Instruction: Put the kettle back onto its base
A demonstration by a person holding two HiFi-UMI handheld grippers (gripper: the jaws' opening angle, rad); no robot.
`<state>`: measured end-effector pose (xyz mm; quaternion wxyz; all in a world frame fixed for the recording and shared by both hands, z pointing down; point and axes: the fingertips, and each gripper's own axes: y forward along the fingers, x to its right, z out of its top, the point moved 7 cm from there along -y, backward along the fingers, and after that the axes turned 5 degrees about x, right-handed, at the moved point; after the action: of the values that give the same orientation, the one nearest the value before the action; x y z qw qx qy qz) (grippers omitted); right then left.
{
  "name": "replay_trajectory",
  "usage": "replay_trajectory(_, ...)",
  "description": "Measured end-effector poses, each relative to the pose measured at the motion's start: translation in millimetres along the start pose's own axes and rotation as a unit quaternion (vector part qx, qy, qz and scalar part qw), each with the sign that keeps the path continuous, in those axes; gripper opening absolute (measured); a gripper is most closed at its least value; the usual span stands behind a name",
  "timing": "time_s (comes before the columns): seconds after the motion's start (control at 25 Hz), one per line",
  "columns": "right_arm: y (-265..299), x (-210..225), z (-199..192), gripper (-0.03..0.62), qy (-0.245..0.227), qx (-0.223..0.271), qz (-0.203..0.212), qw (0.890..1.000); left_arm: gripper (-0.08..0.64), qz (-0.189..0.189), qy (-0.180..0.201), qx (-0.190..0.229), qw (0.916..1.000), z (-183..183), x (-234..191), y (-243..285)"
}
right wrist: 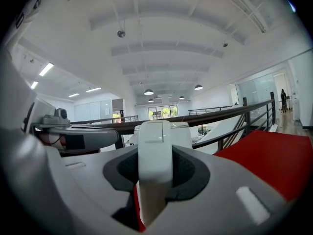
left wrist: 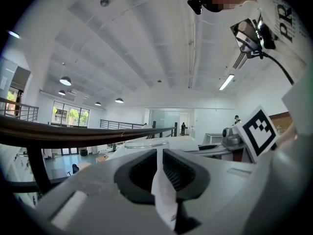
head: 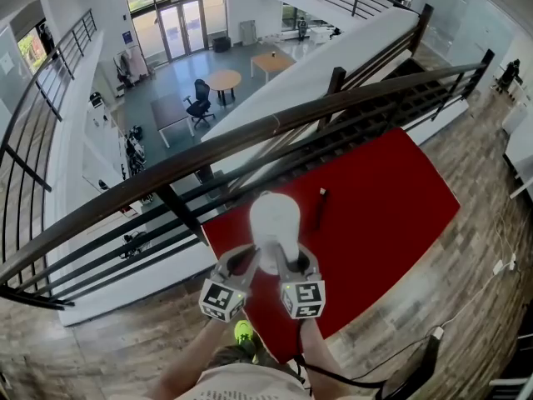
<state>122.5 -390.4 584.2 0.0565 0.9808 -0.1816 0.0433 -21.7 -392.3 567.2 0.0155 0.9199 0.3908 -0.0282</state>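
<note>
White kettle (head: 275, 227) gripped at a balcony railing (head: 166, 169)
Its lid is shut, so any contents are hidden. The kettle stands just ahead of the right gripper (right wrist: 155, 168), whose jaws clamp its handle (right wrist: 155, 146). The left gripper (left wrist: 160, 169), jaws nearly together, pinches a thin white strip (left wrist: 164, 199) I cannot identify. Below both grippers lie a red mat (head: 383, 198) and a plank floor (head: 466, 257)

A dark railing (head: 275, 123) edges red carpet (head: 375, 215) — beyond it, a daylit lower floor (head: 166, 90) (round table (head: 223, 78), glass doors (head: 179, 27)).
</note>
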Motion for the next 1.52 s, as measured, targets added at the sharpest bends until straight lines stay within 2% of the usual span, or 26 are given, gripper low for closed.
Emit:
replay_trajectory(0.12,-5.0,-1.2,-13.0,0.127,-0.009,0.004,0.005,1.0,0.028,0.0,-0.001,0.0,1.0,-2.4,1.8,0.0)
replay_trajectory(0.48,-19.8,-0.2,-11.5,0.129,-0.009,0.011,0.008,1.0,0.029,-0.001,-0.002,-0.005,1.0,-3.3,3.9,-3.4)
replay_trajectory(1.04,-50.0,1.4,-21.9,0.129,-0.031,-0.021,0.024,0.999,0.029,-0.013,-0.007,-0.002,0.9999,-4.5,15.8,-11.5)
replay_trajectory(1.32,-52.3,8.2,-31.4,0.129,-0.058,-0.046,0.072,0.995,0.028,-0.029,-0.011,-0.001,0.9995,-7.7,23.8,-12.2)
replay_trajectory(1.52,-53.9,18.9,-33.3,0.127,-0.041,-0.042,0.079,0.995,0.026,-0.032,-0.011,-0.002,0.9994,-8.8,28.3,-11.4)
